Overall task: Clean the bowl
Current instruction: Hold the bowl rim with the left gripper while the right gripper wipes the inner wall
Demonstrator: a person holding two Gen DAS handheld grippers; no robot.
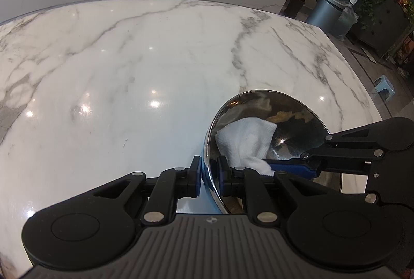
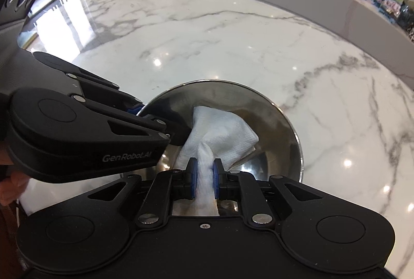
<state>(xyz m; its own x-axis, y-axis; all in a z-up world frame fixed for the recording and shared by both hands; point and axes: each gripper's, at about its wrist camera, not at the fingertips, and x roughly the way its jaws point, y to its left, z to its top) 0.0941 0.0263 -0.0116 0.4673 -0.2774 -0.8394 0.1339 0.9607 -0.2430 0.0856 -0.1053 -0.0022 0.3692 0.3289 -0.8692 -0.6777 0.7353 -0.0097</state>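
Cloth (image 2: 222, 136) hiding bowl (image 2: 279, 123) bottom

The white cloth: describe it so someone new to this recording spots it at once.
On the white marble table sits a shiny steel bowl, its rim pinched by the left gripper. Inside it lies the white cloth, bunched at one end between the right gripper pads. It is the only soft, matte, textured thing among polished surfaces.

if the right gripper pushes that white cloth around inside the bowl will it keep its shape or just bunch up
Probably bunches up. The white cloth already hangs creased and folded from the right gripper, so it looks floppy. It seems light, draping loosely against the steel bowl. The bowl's shiny wall may let it slide easily; the left gripper clamps the rim.
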